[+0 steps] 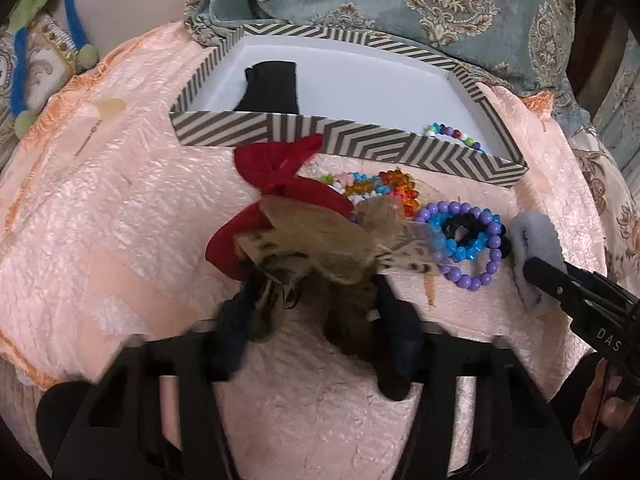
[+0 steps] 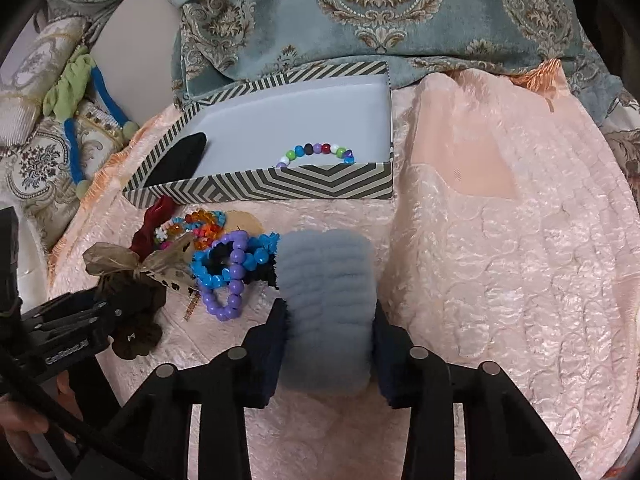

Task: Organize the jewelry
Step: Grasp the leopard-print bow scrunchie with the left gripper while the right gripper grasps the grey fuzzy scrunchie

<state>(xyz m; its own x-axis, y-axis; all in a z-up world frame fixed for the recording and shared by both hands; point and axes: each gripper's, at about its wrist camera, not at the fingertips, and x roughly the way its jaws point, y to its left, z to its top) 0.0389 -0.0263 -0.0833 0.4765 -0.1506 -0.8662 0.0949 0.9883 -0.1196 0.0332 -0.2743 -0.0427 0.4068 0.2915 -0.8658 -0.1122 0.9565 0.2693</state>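
Peach quilt (image 2: 500, 260) underneath everything, patterned teal cloth (image 2: 400, 8) behind. Striped box (image 2: 280, 188) at the back, long axis across the left wrist view, white floor mostly bare: black item (image 1: 272, 88) half hidden behind the near wall, multicolour bracelet (image 2: 320, 152) lying by that wall, its lower arc cut off. Right gripper (image 2: 330, 336) clamped on a grey fluffy scrunchie (image 2: 328, 280), pads pressing both sides, band lying along the fingers. Left gripper (image 1: 316, 320) closed on a brown bow (image 1: 320, 240); motion blur, grip hard to make out, wings spread across the view. Red bow (image 1: 280, 184) partly under it. Bead pile between bows and scrunchie: purple bracelet (image 2: 232, 280), blue bracelet (image 2: 224, 264), orange beads (image 1: 400, 188), tangled, black band (image 1: 464, 224) mostly buried.
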